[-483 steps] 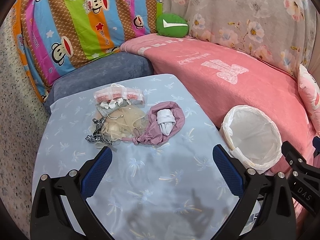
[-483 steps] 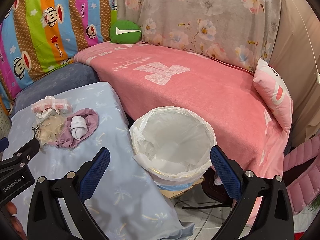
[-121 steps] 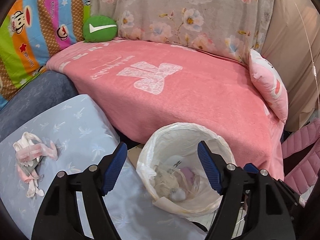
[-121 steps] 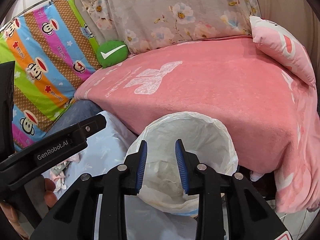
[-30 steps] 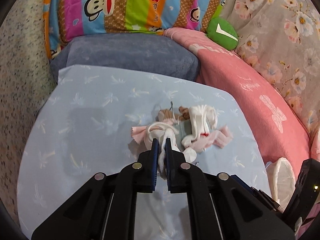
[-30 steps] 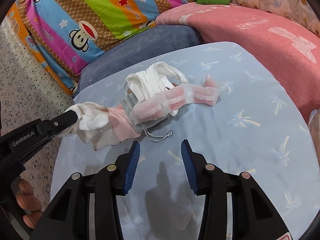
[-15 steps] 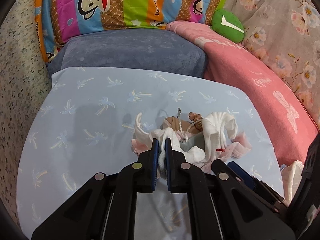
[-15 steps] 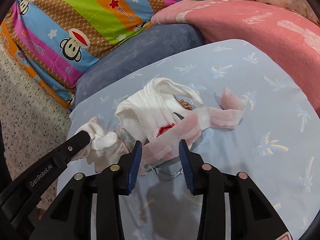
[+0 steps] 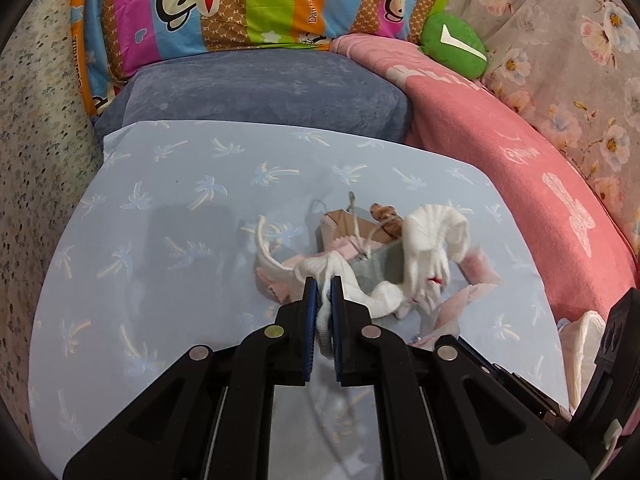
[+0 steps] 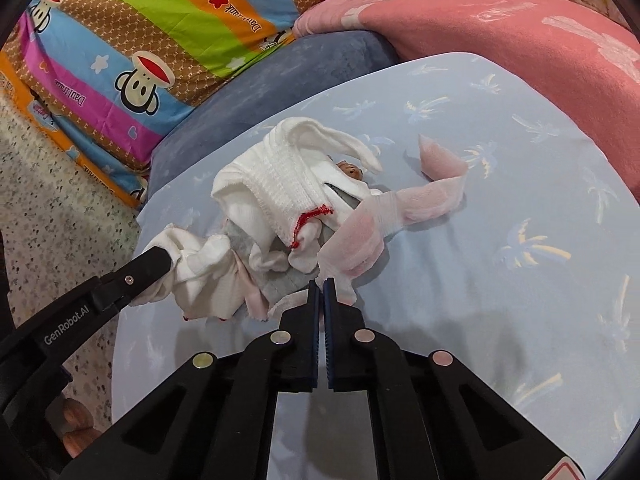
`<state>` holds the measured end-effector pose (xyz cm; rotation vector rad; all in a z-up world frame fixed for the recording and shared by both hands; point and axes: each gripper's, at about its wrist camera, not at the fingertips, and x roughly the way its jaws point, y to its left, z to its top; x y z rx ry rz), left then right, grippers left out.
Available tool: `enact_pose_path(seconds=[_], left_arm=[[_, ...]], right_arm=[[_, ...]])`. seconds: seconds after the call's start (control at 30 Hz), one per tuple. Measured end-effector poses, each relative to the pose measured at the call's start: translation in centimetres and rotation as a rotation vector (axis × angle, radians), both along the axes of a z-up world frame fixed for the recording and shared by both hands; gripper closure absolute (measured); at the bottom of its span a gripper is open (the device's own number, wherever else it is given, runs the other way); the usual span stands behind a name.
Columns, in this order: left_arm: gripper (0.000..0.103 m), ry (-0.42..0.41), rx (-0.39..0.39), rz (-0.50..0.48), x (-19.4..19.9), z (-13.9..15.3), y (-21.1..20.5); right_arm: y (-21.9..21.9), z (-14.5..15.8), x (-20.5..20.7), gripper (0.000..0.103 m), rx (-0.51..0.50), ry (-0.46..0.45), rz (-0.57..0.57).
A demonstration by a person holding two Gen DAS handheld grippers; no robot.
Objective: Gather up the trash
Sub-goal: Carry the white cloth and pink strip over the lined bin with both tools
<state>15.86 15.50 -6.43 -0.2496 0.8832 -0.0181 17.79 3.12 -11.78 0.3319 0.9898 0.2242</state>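
A tangled heap of white knitted cloth [image 10: 288, 196] and sheer pink mesh strip [image 10: 404, 208] lay on the pale blue palm-print table [image 10: 500, 288]. The left gripper [image 9: 324, 284] was clamped on a white end at the heap's left edge. The right gripper [image 10: 321, 286] was closed, its tips pinching the pink strip's near end. The strip's long axis ran away to the right. Both grippers were placed on the heap's near side.

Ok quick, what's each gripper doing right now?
Left gripper: shut on the white cloth.
Right gripper: shut on the edge of the pink gauze strip.
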Motion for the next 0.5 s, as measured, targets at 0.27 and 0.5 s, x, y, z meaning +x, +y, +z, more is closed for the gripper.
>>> enact_pose_path(seconds=[0.27, 0.5], left_arm=[[0.096, -0.038, 0.006, -0.073, -2.6, 2.2, -3.7], [0.096, -0.080, 0.014, -0.156, -4.3, 4.2, -8.2]], right_arm=[[-3.2, 3.6, -4.4, 0.101, 0.018, -0.062, -0.034], [-7.5, 7.2, -7.9, 0.101, 0.024, -0.135, -0.096]])
